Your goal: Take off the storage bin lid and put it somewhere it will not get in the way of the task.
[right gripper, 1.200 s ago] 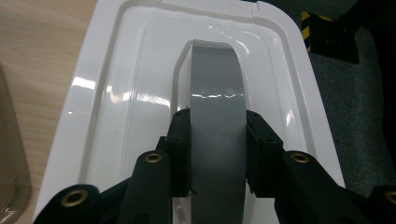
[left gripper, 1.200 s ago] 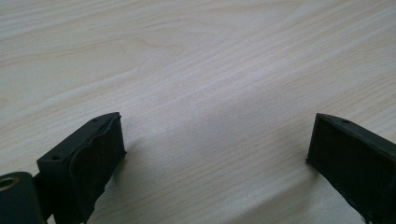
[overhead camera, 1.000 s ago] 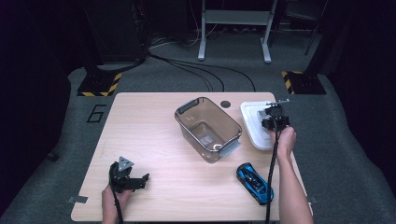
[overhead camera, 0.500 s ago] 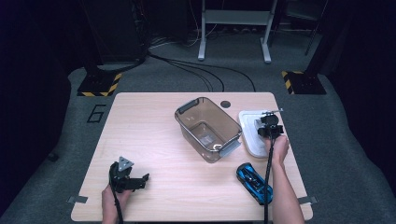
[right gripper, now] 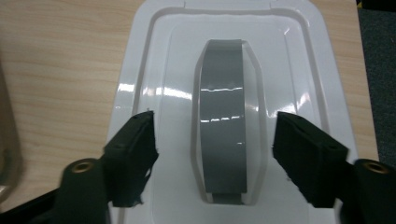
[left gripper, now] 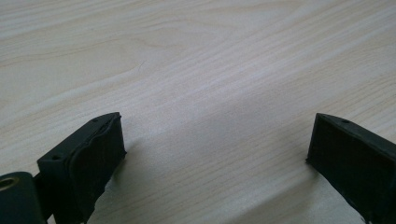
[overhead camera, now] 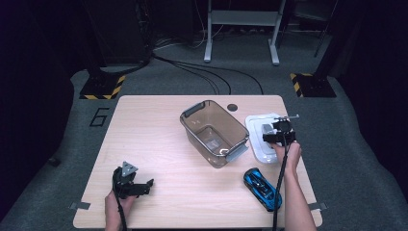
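Observation:
A white bin lid (overhead camera: 258, 144) lies flat at the table's right side, with a grey handle strip (right gripper: 222, 126) running along its middle. My right gripper (overhead camera: 279, 131) hovers low over the lid (right gripper: 159, 70). Its jaws have just been opening, and they straddle the handle without touching it, so the right gripper (right gripper: 215, 140) is open. A clear brownish bin (overhead camera: 192, 110) stands open at the table's centre, left of the lid. A blue toy car (overhead camera: 262, 187) sits near the front right edge. At the front left, my left gripper (overhead camera: 143, 186) (left gripper: 215, 140) rests open over bare wood.
A small dark round hole (overhead camera: 232, 107) sits in the tabletop behind the bin. Beyond the table, cables (overhead camera: 202, 72) cross the grey floor between yellow-black striped feet (overhead camera: 103, 86) and a metal stand (overhead camera: 240, 29).
The right gripper has come down and toward the person over the lid, and its jaws have spread apart. The left gripper has stayed put.

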